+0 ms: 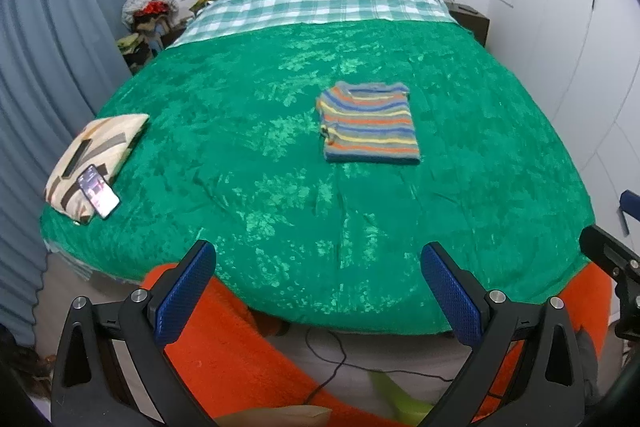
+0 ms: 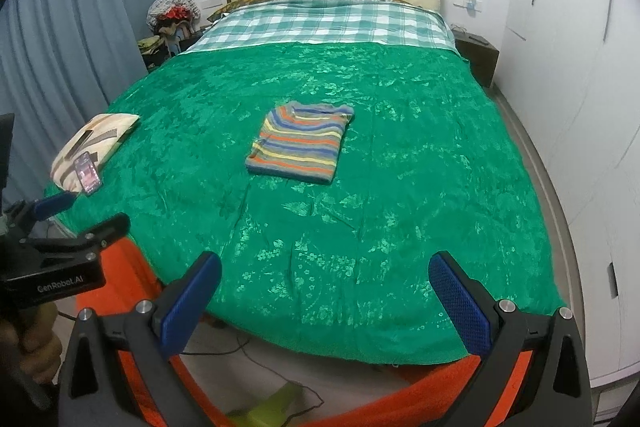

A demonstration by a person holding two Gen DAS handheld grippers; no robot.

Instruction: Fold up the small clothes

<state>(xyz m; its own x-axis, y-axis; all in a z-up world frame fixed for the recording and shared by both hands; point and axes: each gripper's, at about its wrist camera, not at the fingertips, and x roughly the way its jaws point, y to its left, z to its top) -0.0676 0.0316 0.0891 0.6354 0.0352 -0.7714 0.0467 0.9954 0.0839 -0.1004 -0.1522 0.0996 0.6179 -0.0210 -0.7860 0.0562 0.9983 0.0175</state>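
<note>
I'm holding both tongs back at the foot of the bed (image 1: 360, 235), off the cover. Left tongs (image 1: 318, 291) are standing released, blue pads (image 1: 184, 295) spread wide, nothing between them. Right tongs (image 2: 324, 301) are the same: released, gripping nothing.

The striped shirt (image 1: 368, 123) is lying folded into a neat rectangle about mid-bed, flat on the green cover (image 2: 360, 227), collar end pointing toward the headboard. It's sitting well apart from both tongs and well clear of every bed edge.

Open cover is running all around the shirt, widest on the near side between it and the tongs. The cover is showing only shallow creases there.

At the bed's left edge a patterned pillow (image 1: 96, 163) is resting, with a phone (image 1: 98, 191) leaning on its near end, screen lit. Both are staying well apart from the shirt.

A curtain (image 2: 80, 27) is hanging along the left side and white cupboard doors (image 2: 580, 107) are running close along the right. An orange blanket (image 1: 224, 339) is hanging below the foot edge, and a cable (image 1: 332, 367) is trailing on the floor beneath.
</note>
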